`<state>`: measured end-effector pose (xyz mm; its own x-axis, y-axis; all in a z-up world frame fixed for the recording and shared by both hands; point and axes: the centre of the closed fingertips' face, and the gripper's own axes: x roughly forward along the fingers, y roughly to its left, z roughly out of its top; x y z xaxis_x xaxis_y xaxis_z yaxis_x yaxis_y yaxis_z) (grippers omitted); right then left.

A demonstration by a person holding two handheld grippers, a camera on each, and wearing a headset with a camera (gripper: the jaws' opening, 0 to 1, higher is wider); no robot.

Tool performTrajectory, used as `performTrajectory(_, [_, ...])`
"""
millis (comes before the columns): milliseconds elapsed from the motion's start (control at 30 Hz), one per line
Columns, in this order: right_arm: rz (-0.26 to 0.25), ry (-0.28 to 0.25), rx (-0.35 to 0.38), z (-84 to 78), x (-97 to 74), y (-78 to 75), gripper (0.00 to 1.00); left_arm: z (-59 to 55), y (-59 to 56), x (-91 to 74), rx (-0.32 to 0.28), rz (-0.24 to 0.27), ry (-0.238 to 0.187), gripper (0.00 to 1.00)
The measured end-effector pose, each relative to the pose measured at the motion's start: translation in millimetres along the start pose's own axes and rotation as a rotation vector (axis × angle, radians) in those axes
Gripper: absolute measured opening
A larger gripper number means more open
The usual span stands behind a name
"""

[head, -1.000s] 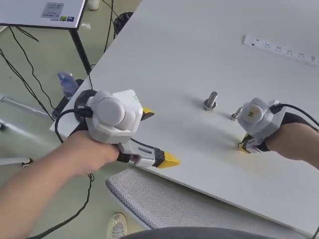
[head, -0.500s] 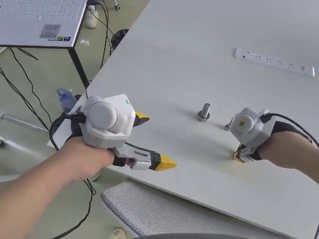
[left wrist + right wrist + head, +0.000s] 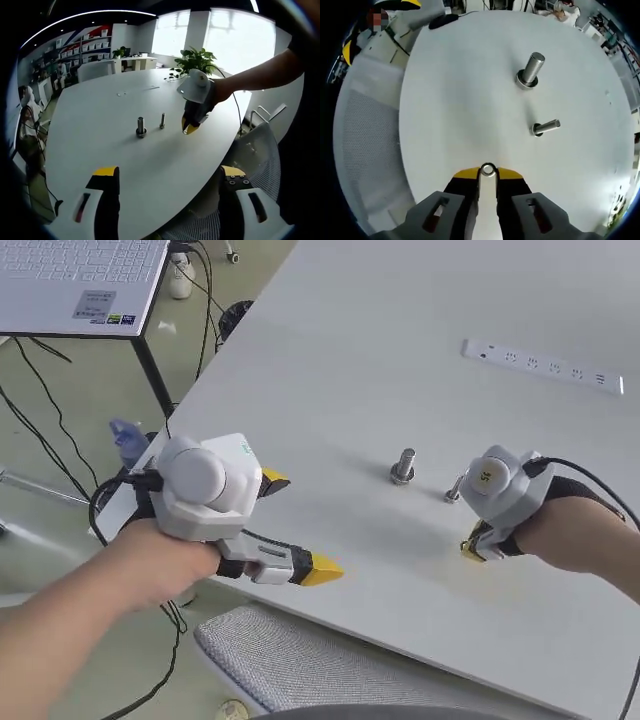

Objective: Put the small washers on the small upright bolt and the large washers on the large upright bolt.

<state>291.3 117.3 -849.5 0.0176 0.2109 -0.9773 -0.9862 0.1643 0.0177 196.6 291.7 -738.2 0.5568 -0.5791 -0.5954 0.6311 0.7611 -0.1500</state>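
Washer (image 3: pixel 488 170) is pinched between the yellow tips of the right hand-held gripper (image 3: pixel 488 174), near the small upright bolt (image 3: pixel 545 127) and the large upright bolt (image 3: pixel 532 70) on the white counter (image 3: pixel 450 100). The left hand-held gripper (image 3: pixel 169 172) hangs at the counter's edge with its jaws wide apart. The sticker (image 3: pixel 98 305) on the laptop (image 3: pixel 60 265) is too small to read.

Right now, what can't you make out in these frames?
Right gripper view: washer pinched in right gripper, half covered by the jaw tips; small or large, cannot tell.
Head view: small bolt partly hidden behind that gripper's housing.
Right gripper view: ring at the base of the large bolt, bolt head or washer, too small to tell.
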Motion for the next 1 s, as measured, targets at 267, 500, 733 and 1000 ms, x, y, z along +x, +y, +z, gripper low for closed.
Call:
performTrajectory(267, [0.003, -0.011, 0.012, 2.8, -13.9, -4.3, 0.12, -0.1, 0.1, 2.2, 0.004, 0.001, 0.011, 0.8])
performTrajectory(500, [-0.019, -0.009, -0.012, 4.0, -25.9, -12.7, 0.12, 1.2, 0.0, 0.8, 0.004, 0.006, 0.006, 0.8])
performTrajectory(733, [-0.018, -0.022, -0.009, 8.1, -31.5, -18.4, 0.12, 2.0, -0.2, -0.3, 0.011, 0.008, 0.004, 0.83])
performTrajectory(1000, [-0.011, -0.03, 0.005, 11.9, -34.8, -22.1, 0.12, -1.9, 4.2, 0.7, 0.03, 0.014, 0.016, 0.86])
